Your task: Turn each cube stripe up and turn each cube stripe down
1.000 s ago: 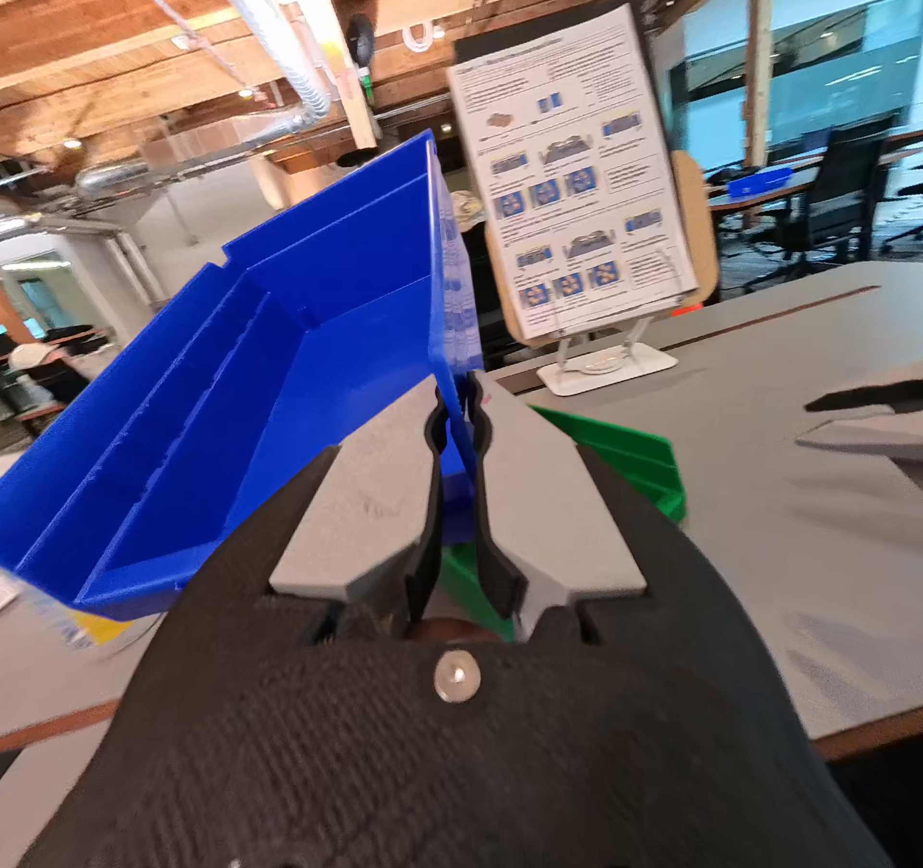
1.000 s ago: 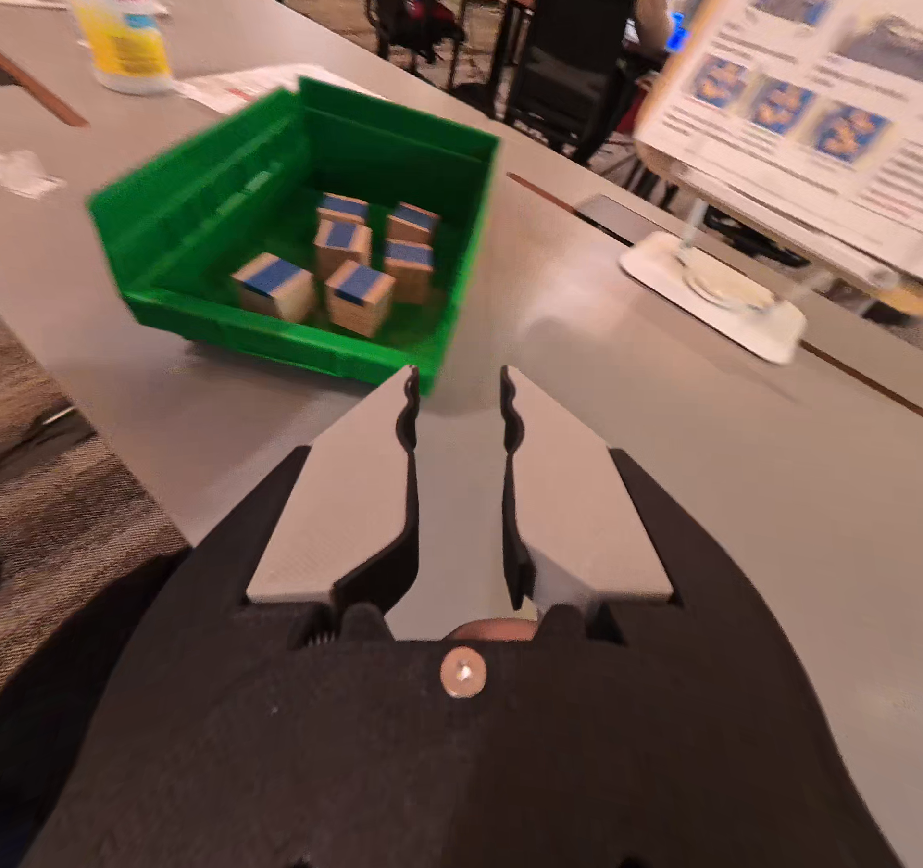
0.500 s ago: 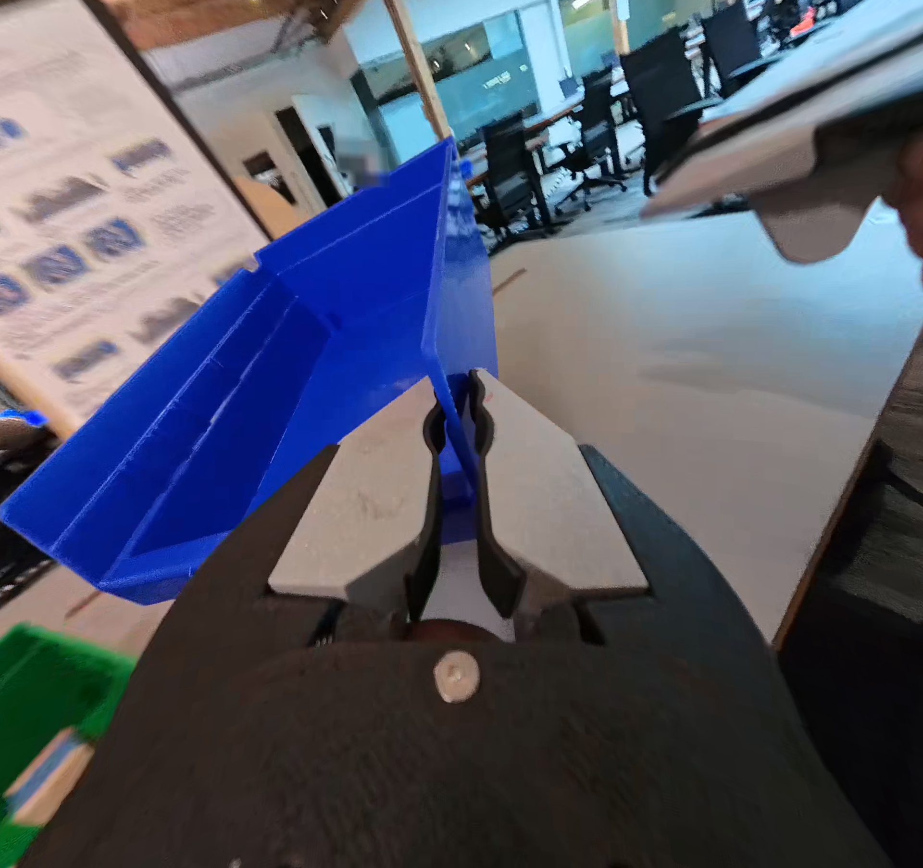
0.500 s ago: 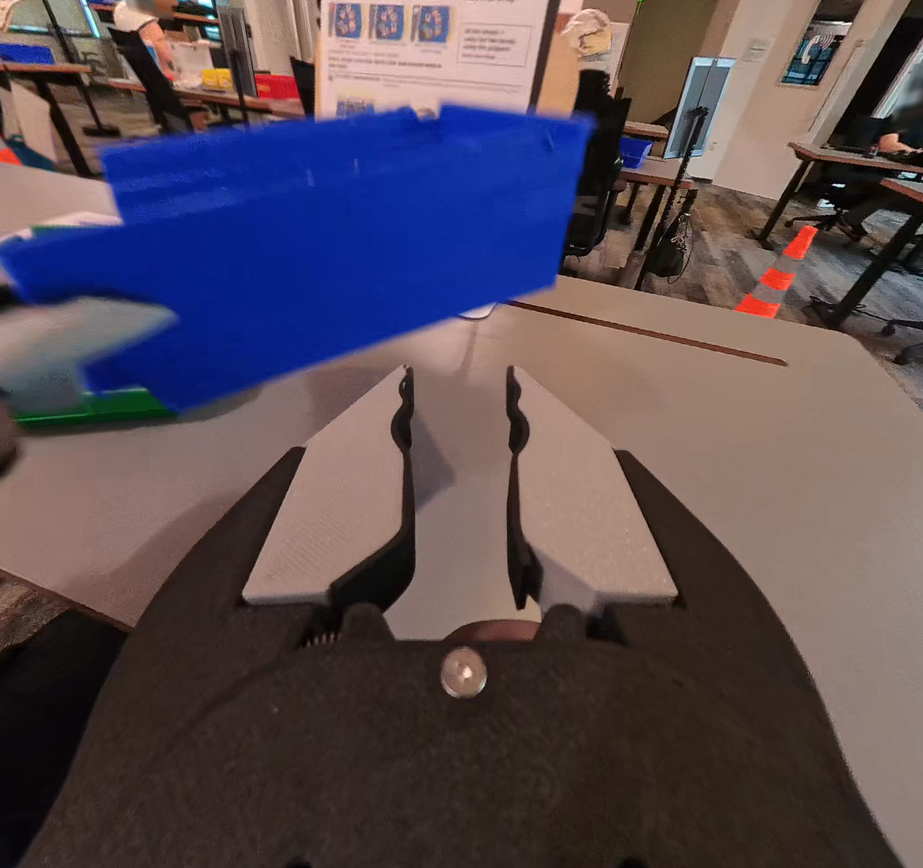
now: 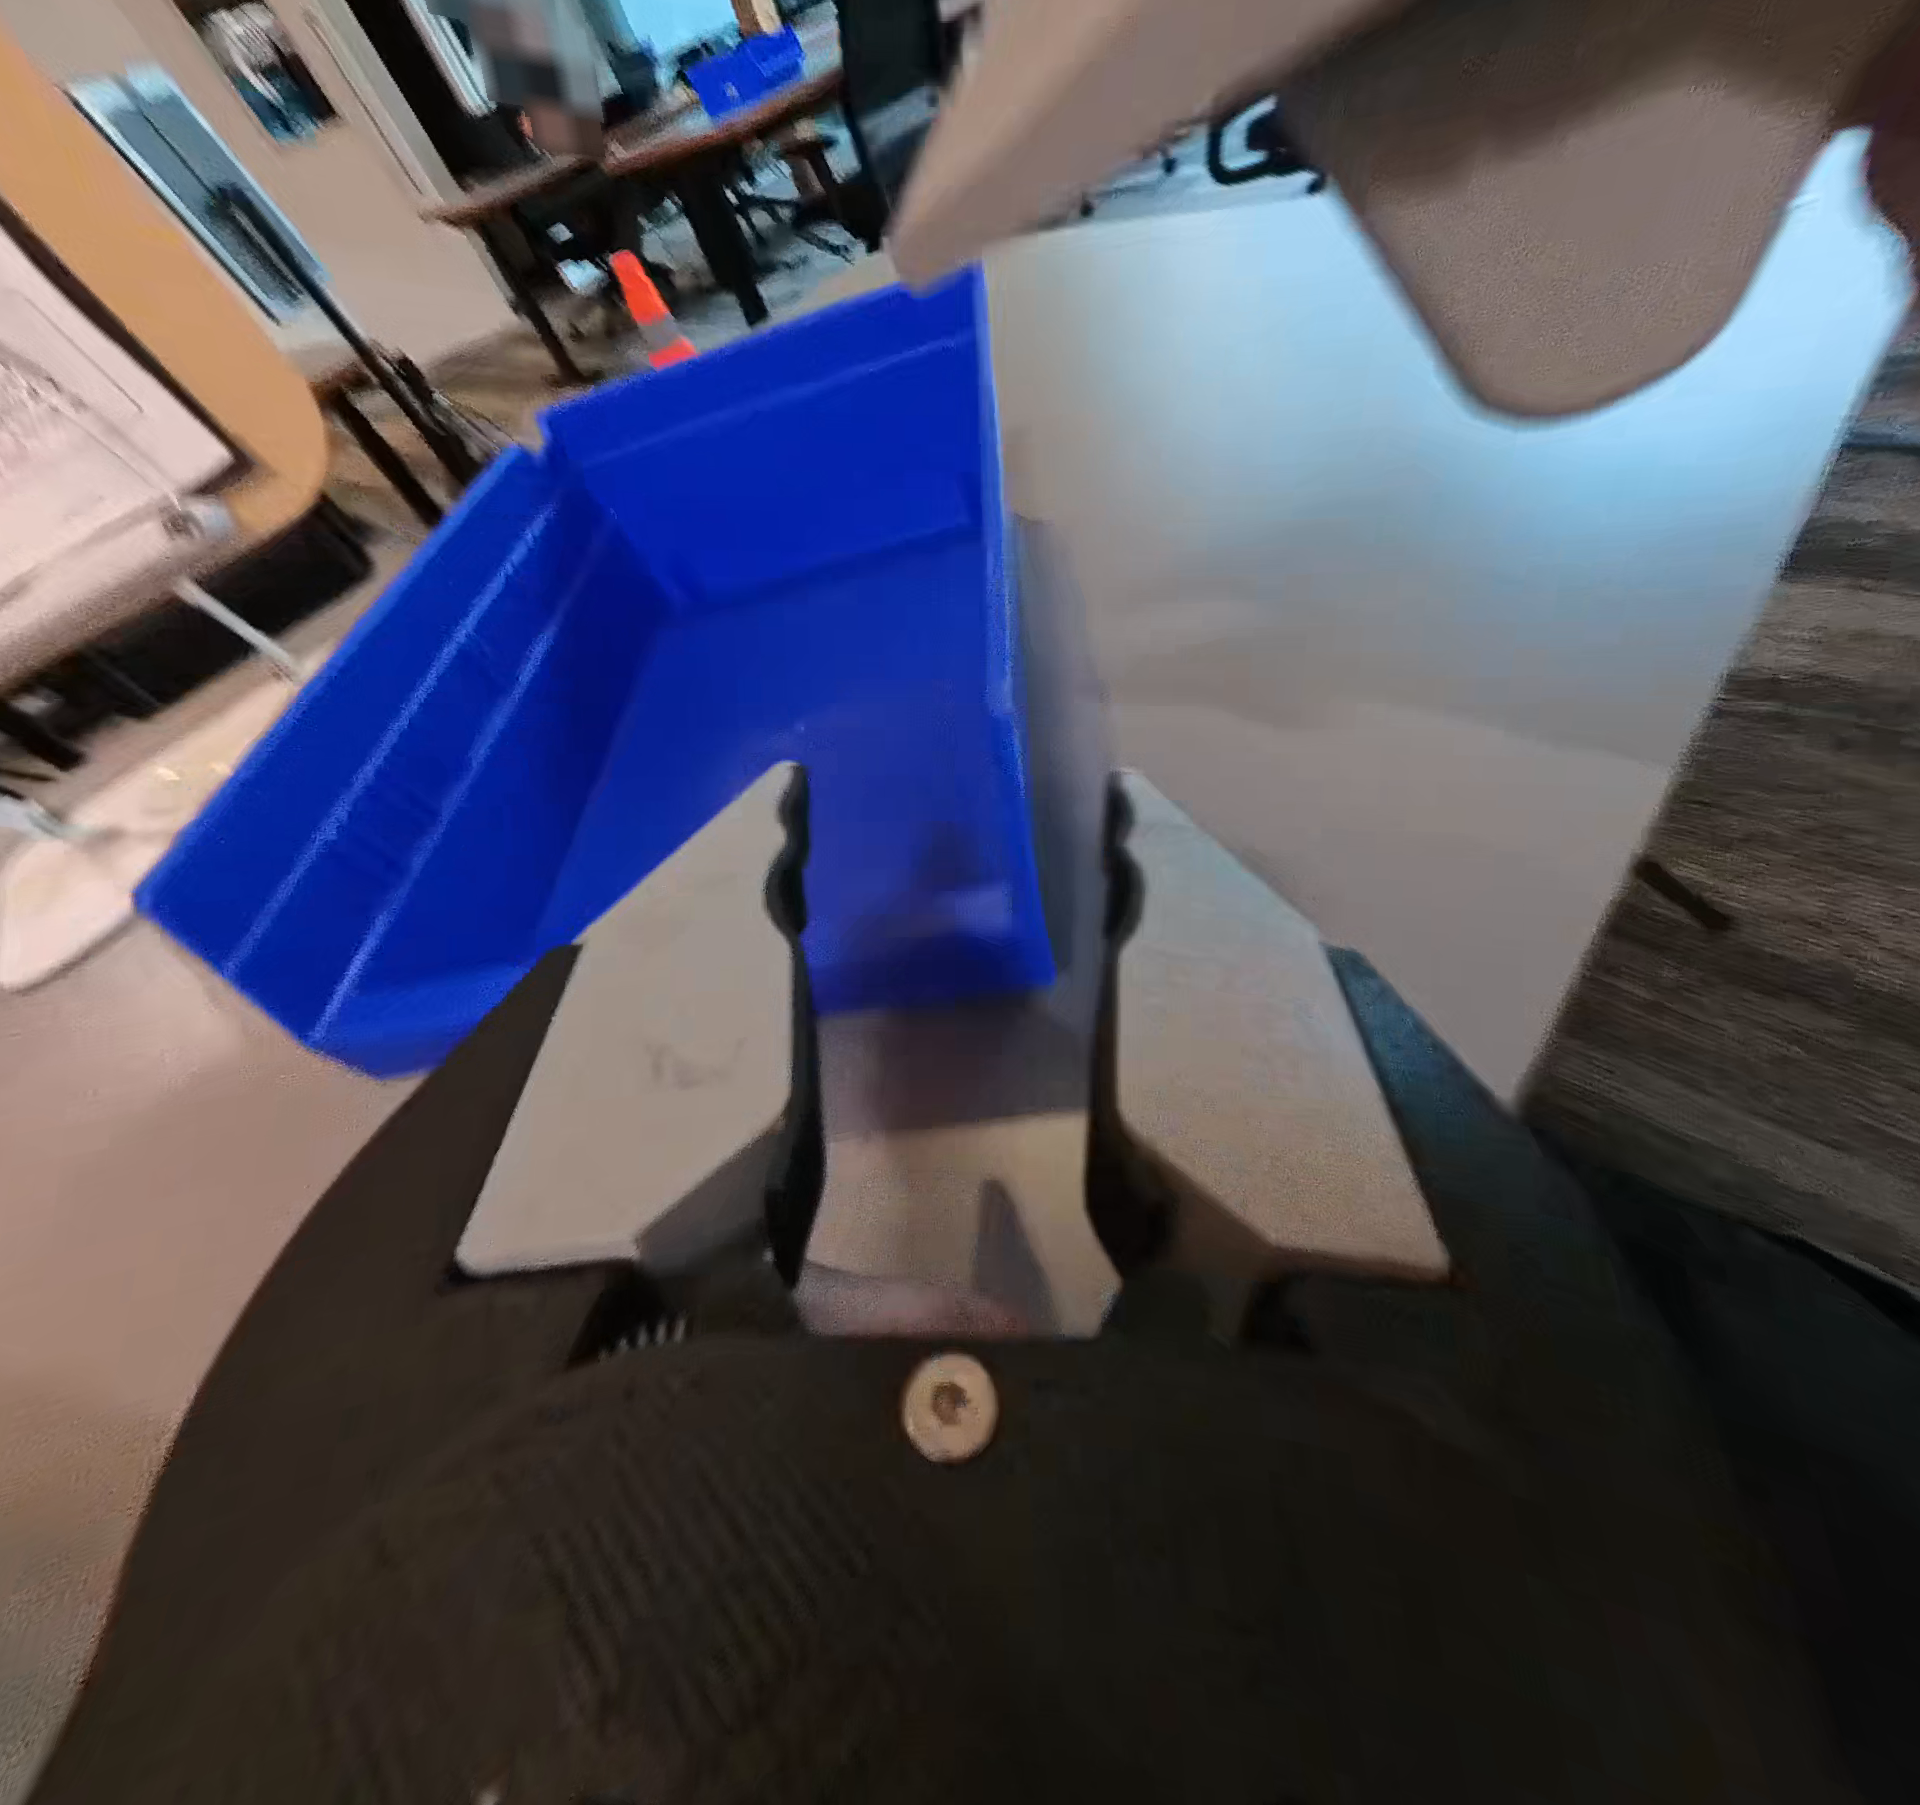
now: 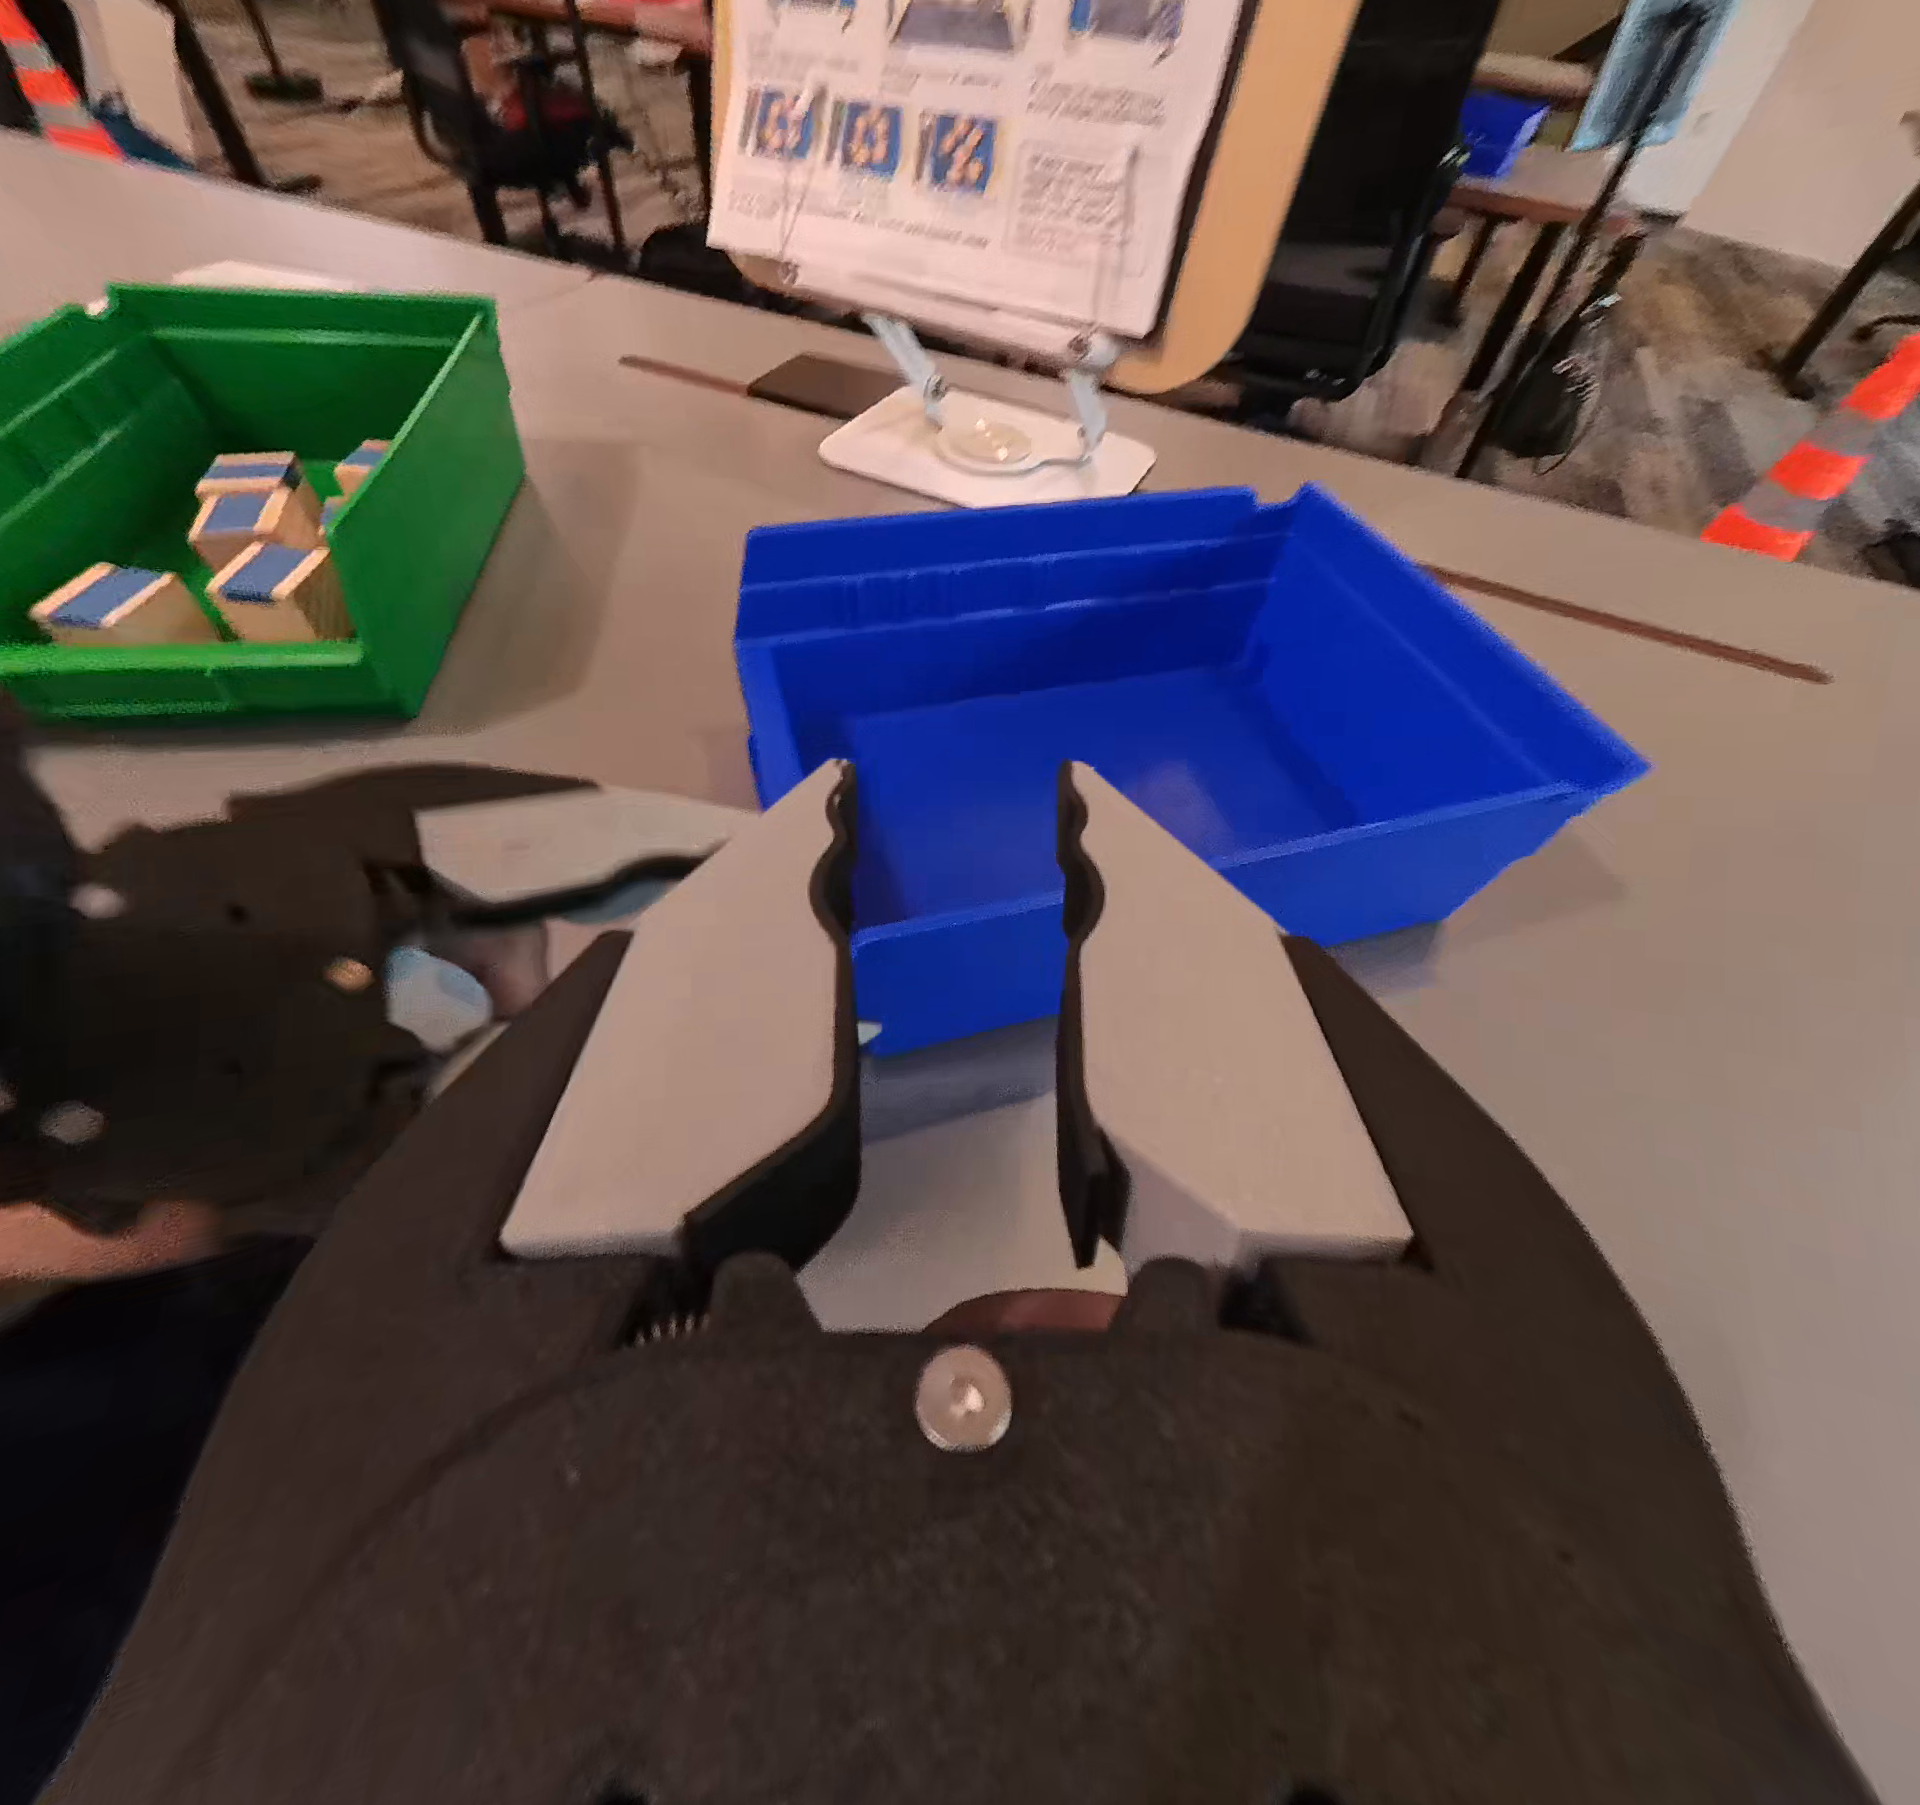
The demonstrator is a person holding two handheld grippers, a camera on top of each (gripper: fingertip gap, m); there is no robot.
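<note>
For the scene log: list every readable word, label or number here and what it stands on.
White printed sheet on the tan stand: lines of print beside small pictures, all too blurred to read.
Blue plastic bin, green plastic bin, blue-striped wooden cubes: no writing visible.

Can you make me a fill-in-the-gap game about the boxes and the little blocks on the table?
1. The wooden cubes sit inside the ____ bin.
2. The blue bin has ____ cubes in it.
3. The stripe on each cube is coloured ____.
4. The right gripper holds ____.

Missing words: green; no; blue; nothing
</note>
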